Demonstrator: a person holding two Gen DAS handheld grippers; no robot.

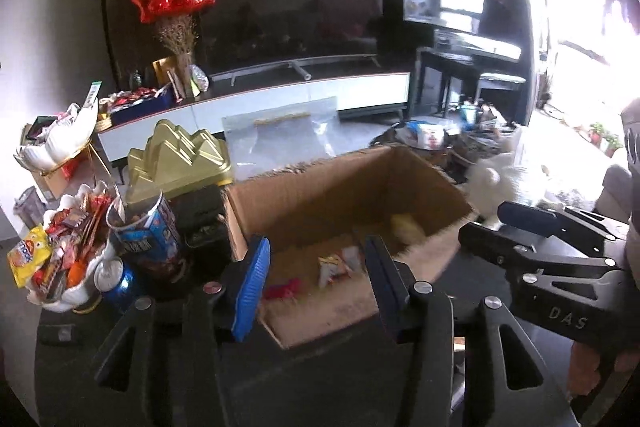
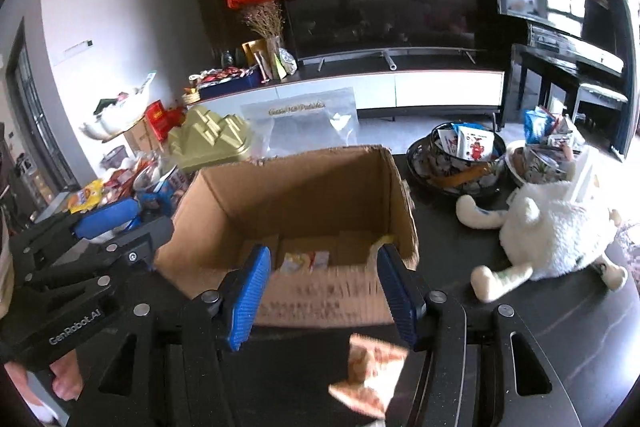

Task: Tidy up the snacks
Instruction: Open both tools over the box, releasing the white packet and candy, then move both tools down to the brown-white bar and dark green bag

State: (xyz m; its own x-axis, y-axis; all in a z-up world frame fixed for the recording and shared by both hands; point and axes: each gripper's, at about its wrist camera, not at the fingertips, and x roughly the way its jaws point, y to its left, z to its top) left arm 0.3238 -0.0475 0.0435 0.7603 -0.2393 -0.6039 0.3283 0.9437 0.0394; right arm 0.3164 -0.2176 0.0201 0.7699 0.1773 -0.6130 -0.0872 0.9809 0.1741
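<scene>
An open cardboard box [image 1: 340, 195] stands on the dark table, and both grippers point down into it. My left gripper [image 1: 316, 283] is open over its near left corner, with nothing between the blue pads. On the box floor lie a small white and yellow snack packet [image 1: 332, 267], a red one [image 1: 282, 289] and a blurred yellow thing [image 1: 406, 227]. My right gripper [image 2: 324, 299] is open at the box [image 2: 288, 195] front wall. A blurred orange packet [image 2: 368, 375] shows low between its arms, clear of the pads. Each gripper appears in the other's view: the right gripper [image 1: 486, 223] and the left gripper [image 2: 132, 227].
A white bowl heaped with snacks [image 1: 64, 259], a blue can [image 1: 116, 279] and a blue snack cup [image 1: 148, 231] crowd the left. A gold box [image 1: 180, 159] sits behind them. A white plush toy [image 2: 552, 227] and a patterned bowl of packets [image 2: 456, 155] are on the right.
</scene>
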